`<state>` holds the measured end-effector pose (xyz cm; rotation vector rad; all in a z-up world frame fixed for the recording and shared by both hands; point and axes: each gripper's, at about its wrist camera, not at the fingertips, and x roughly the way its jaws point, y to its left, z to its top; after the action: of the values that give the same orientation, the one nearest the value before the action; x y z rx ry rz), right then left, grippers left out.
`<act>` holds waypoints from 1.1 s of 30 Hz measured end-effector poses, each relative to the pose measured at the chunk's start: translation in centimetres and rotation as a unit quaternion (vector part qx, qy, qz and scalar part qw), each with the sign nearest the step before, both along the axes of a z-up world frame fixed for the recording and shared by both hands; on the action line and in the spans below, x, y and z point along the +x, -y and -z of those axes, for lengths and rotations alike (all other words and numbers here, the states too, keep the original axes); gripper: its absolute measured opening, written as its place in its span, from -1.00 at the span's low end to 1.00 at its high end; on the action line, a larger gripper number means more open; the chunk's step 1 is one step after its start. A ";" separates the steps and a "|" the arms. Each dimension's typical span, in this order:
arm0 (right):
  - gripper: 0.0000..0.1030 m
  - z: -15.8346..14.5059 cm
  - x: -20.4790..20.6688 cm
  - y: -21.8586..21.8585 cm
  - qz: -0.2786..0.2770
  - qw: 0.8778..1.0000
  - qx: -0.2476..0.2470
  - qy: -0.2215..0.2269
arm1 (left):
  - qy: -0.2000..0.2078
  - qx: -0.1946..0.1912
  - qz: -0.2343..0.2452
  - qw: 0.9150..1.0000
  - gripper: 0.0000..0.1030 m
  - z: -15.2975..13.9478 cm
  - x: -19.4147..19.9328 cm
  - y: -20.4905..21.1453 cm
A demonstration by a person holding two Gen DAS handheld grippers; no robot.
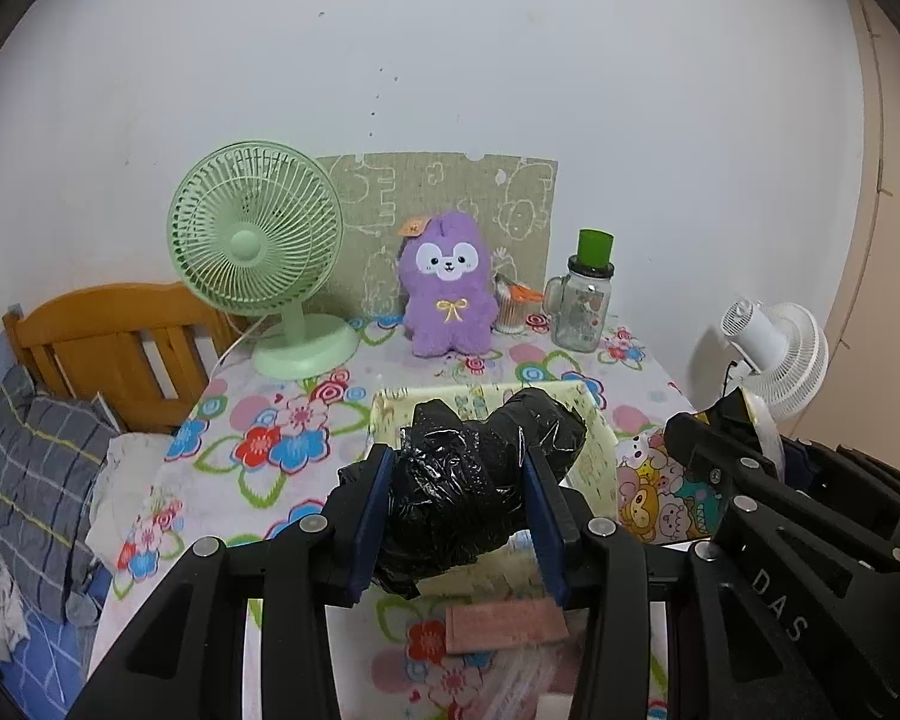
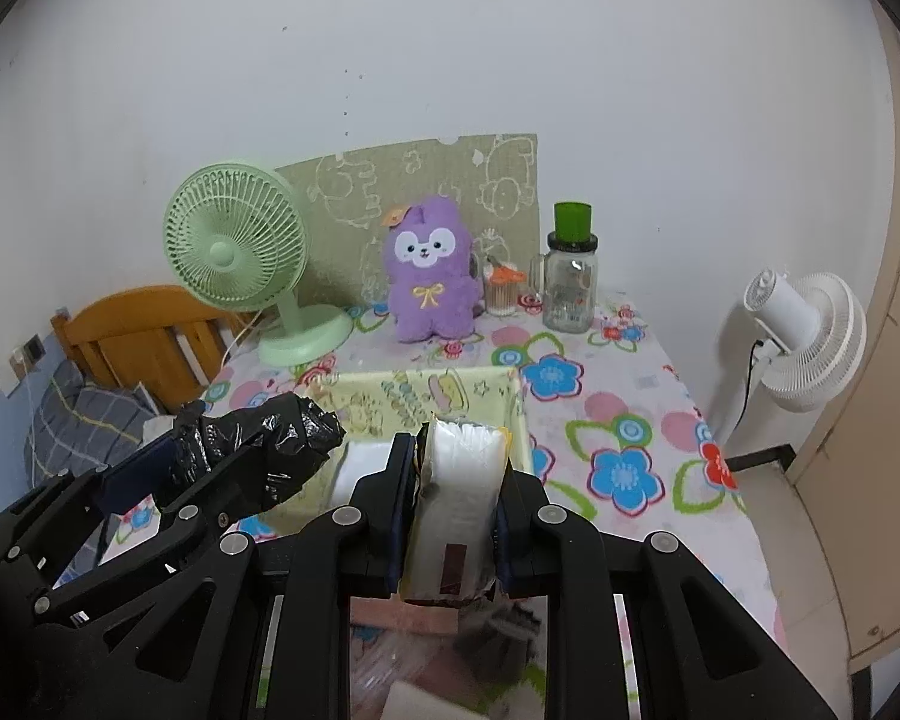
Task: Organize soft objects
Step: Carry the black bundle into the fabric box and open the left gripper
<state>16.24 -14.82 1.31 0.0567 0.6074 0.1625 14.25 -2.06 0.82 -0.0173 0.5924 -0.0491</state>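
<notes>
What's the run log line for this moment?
left gripper: shut on black plastic bag | right gripper: shut on tissue pack | both above yellow box

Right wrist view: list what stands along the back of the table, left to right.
green fan → purple plush toy → small cup of cotton swabs → glass jar with a green lid

Home bedroom, wooden bed frame [image 1: 114, 336], plaid pillow [image 1: 36, 480], floral-clothed table [image 2: 618, 420]

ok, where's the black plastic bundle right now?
Clamped in the left gripper, the black plastic bundle is above the table, just in front of the yellow box.
</notes>
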 end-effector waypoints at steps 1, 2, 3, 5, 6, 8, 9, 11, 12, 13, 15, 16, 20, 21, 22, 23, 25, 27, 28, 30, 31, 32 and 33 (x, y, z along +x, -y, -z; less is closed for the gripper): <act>-0.51 -0.1 0.3 -0.1 0.000 1.000 0.000 0.000 | 0.000 0.001 0.001 1.000 -0.15 0.0 0.4 0.0; -0.51 -0.1 0.7 -0.1 -0.001 1.000 0.001 -0.001 | -0.001 0.001 0.001 1.000 -0.15 0.0 0.8 -0.1; -0.51 -0.2 1.2 -0.2 -0.003 1.000 0.002 -0.002 | -0.001 0.001 0.001 1.000 -0.15 0.0 1.2 -0.2; -0.51 -0.3 1.9 -0.4 -0.004 1.000 0.002 -0.001 | -0.004 -0.001 0.001 1.000 -0.15 0.2 2.0 -0.4; -0.51 -0.3 2.4 -0.5 -0.004 1.000 0.000 0.000 | -0.005 -0.001 0.000 1.000 -0.15 0.3 2.3 -0.5; -0.51 -0.3 3.1 -0.8 -0.004 1.000 -0.002 0.002 | -0.011 -0.003 -0.001 1.000 -0.15 0.6 3.4 -0.8; -0.51 -0.1 3.7 -0.9 -0.005 1.000 0.000 0.001 | -0.014 -0.005 -0.001 1.000 -0.15 0.7 3.8 -0.9; -0.51 0.2 4.6 -0.9 -0.005 1.000 0.006 -0.005 | -0.023 -0.013 -0.002 1.000 -0.15 1.0 4.8 -1.3; -0.51 0.4 5.2 -1.0 -0.007 1.000 0.009 -0.010 | -0.027 -0.018 -0.002 0.999 -0.15 1.3 5.3 -1.5; -0.51 0.5 5.7 -1.0 -0.009 1.000 0.013 -0.015 | -0.030 -0.018 -0.003 0.999 -0.15 1.4 5.7 -1.5; -0.51 0.9 6.7 -1.2 -0.010 1.000 0.013 -0.022 | -0.035 -0.014 -0.003 0.999 -0.15 1.9 6.6 -1.6; -0.51 1.0 7.1 -1.3 -0.011 1.000 0.013 -0.024 | -0.036 -0.013 -0.003 0.999 -0.15 2.0 6.8 -1.6; -0.51 1.9 8.6 -1.8 -0.015 0.999 0.013 -0.038 | -0.054 -0.012 0.000 0.998 -0.14 3.3 8.5 -1.6; -0.51 2.3 9.1 -1.9 -0.015 0.999 0.014 -0.043 | -0.061 -0.009 0.000 0.998 -0.14 3.8 9.0 -1.6; -0.51 2.6 9.5 -1.9 -0.015 0.999 0.014 -0.049 | -0.067 -0.005 0.001 0.998 -0.14 4.3 9.5 -1.5; -0.51 3.0 9.9 -2.0 -0.015 0.998 0.015 -0.053 | -0.071 0.000 0.001 0.997 -0.13 4.7 9.8 -1.4; -0.51 3.7 10.8 -2.0 -0.014 0.998 0.018 -0.064 | -0.079 0.009 0.001 0.997 -0.12 5.6 10.5 -1.1; -0.51 4.7 11.7 -1.9 -0.017 0.996 0.029 -0.078 | -0.082 0.015 0.002 0.997 -0.08 6.4 11.0 -0.9; -0.51 5.0 12.0 -1.9 -0.020 0.995 0.037 -0.085 | -0.081 0.017 0.003 0.997 -0.07 6.6 11.1 -0.8; -0.51 5.9 12.7 -1.8 -0.020 0.994 0.048 -0.100 | -0.079 0.018 0.004 0.997 -0.07 6.9 11.3 -0.7; -0.51 6.2 12.9 -1.8 -0.020 0.993 0.048 -0.103 | -0.081 0.018 0.006 0.997 -0.07 7.0 11.4 -0.6; -0.51 6.5 13.0 -1.8 -0.020 0.993 0.048 -0.105 | -0.083 0.016 0.011 0.996 -0.07 7.1 11.5 -0.4; -0.51 6.7 13.2 -1.9 -0.020 0.993 0.047 -0.106 | -0.091 0.010 0.020 0.996 -0.06 7.3 11.7 -0.3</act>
<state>29.42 -12.95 -5.37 0.1537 0.8139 0.2265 25.93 -1.76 -6.47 0.0106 0.7749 -0.0808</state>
